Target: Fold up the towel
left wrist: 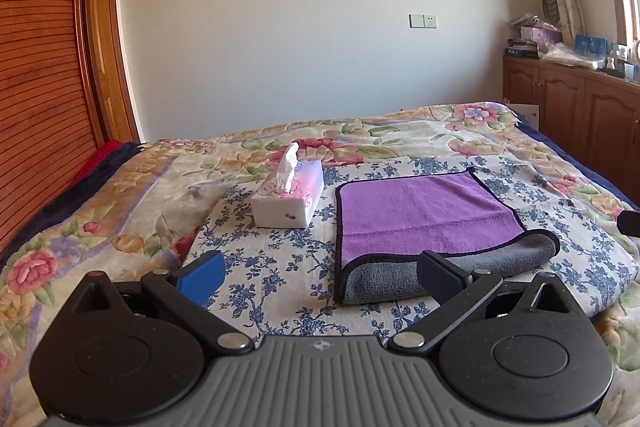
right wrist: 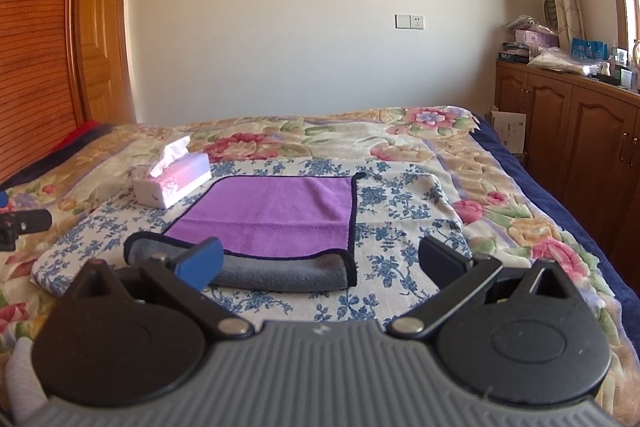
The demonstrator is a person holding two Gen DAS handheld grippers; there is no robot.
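Purple-and-grey microfibre towel (left wrist: 424, 215) lies folded ahead of your left tongs (left wrist: 320, 277) and right tongs (right wrist: 322, 265), both spread apart.

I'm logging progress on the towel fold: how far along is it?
One fold looks done: the towel lies purple side up, its grey edge rolled over at the near side. Nothing is in hand; left gripper and right gripper are open above the bed. Any further folds remain.
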